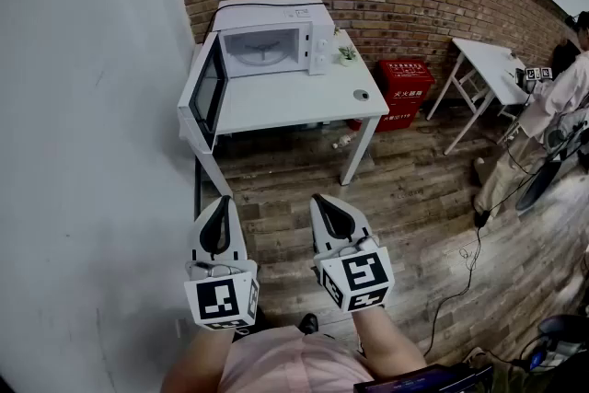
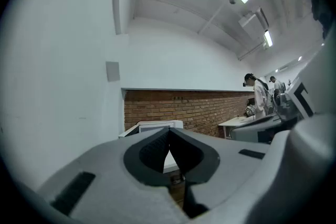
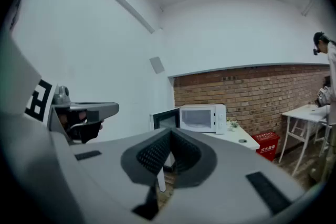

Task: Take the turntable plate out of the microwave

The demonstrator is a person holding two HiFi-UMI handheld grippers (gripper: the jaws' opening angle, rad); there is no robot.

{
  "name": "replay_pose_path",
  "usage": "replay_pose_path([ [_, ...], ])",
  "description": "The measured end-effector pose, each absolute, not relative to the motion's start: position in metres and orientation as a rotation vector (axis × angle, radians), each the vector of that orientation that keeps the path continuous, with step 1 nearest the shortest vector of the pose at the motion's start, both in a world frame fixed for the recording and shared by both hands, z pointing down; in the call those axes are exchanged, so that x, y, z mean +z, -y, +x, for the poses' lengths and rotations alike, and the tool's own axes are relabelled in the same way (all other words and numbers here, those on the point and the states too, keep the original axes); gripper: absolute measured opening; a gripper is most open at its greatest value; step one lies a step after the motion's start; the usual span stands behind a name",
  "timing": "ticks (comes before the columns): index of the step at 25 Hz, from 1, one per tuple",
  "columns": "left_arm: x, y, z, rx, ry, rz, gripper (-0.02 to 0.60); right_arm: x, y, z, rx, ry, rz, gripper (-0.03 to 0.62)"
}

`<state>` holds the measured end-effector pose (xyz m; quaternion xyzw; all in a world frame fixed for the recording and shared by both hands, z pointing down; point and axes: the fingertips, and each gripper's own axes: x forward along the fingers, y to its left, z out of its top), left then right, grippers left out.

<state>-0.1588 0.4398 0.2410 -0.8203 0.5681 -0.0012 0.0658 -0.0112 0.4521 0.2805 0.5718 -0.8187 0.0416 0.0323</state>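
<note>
1. Left gripper (image 1: 222,202) and right gripper (image 1: 322,200) are both pressed together on nothing, held about level and side by side in front of me.
2. The microwave (image 1: 276,37) sits on a white table (image 1: 313,101), well apart from me, with its door (image 1: 208,90) swung open to the left.
3. The turntable plate (image 1: 265,58) lies inside the cavity and is only faintly visible.
4. Step in hand, as I judge it: the approach. Next I walk up, spread one claw and reach in level for the plate's rim.
</note>
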Motion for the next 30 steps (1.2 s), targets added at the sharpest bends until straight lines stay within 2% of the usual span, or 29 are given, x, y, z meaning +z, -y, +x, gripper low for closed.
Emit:
replay_pose_path([
  [10,0.244,-0.451,-0.149,-0.001,-1.755,-2.475,0.008,0.278,-0.460,0.005,0.117,2.532,1.782,0.003],
  [11,0.245,-0.451,-0.149,0.011,-1.771,-2.474,0.008,0.278,-0.460,0.004,0.120,2.546,1.764,0.025],
  [12,0.247,-0.451,-0.149,0.025,-1.780,-2.481,0.088,0.279,-0.461,0.003,0.124,2.559,1.737,0.282],
  [13,0.250,-0.450,-0.148,0.039,-1.786,-2.492,0.195,0.281,-0.461,0.002,0.122,2.565,1.721,0.303],
  [14,0.252,-0.451,-0.148,0.047,-1.790,-2.502,0.183,0.283,-0.461,0.002,0.111,2.561,1.717,0.249],
  [16,0.255,-0.450,-0.145,0.045,-1.788,-2.499,0.175,0.286,-0.460,0.004,0.092,2.548,1.721,0.229],
  [30,0.284,-0.339,-0.147,-0.016,-1.768,-2.514,0.136,0.322,-0.342,0.007,0.204,2.513,1.753,0.215],
])
